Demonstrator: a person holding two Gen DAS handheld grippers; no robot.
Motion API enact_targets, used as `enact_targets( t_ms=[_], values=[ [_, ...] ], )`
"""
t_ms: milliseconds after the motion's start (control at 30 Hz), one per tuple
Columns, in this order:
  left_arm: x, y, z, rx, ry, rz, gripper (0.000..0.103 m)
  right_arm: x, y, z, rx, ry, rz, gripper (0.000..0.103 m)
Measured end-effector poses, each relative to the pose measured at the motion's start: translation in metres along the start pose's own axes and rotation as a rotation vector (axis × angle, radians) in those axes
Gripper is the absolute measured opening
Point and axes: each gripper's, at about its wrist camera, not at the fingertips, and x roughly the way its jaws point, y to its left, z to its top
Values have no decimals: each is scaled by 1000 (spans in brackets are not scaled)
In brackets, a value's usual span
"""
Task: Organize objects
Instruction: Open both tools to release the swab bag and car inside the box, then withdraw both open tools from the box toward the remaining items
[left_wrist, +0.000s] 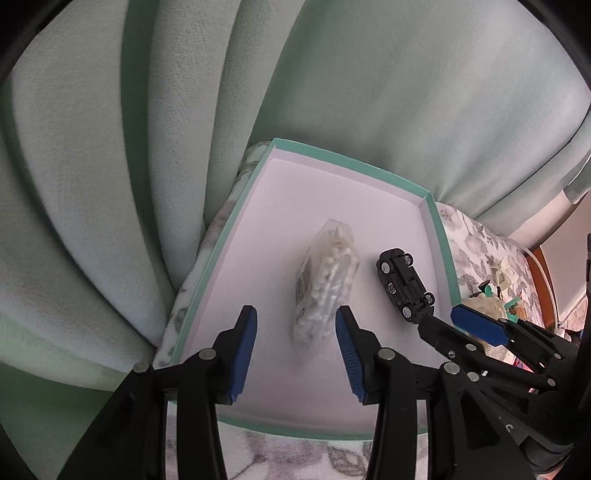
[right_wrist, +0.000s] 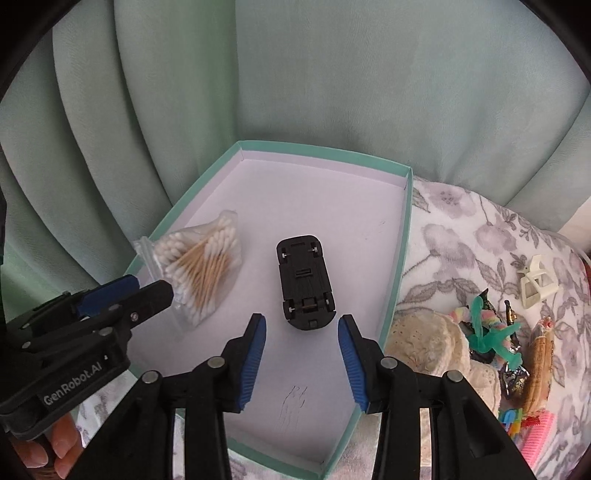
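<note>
A shallow box with a teal rim and a white floor lies on a floral blanket. Inside it a clear bag of cotton swabs lies on its side. Beside it a black toy car rests upside down, wheels up. My left gripper stands open over the near end of the bag, and its pads do not press on it. My right gripper is open just short of the car's near end, holding nothing.
Pale green curtains hang close behind the box. To the right on the blanket lie a lace cloth, a white clip, a green plastic piece, snack wrappers and a pink comb. Fingers of a hand hold the left gripper.
</note>
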Motion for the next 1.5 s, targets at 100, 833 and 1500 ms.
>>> enact_targets(
  t_ms=[100, 833, 1500],
  values=[
    [-2, 4, -4, -17, -2, 13, 45, -9, -1, -4, 9, -14, 5, 45],
    [-25, -2, -52, -44, -29, 214, 76, -38, -13, -39, 38, -42, 23, 89],
    [-56, -12, -69, -74, -70, 277, 98, -73, -15, -67, -24, -67, 0, 103]
  ],
)
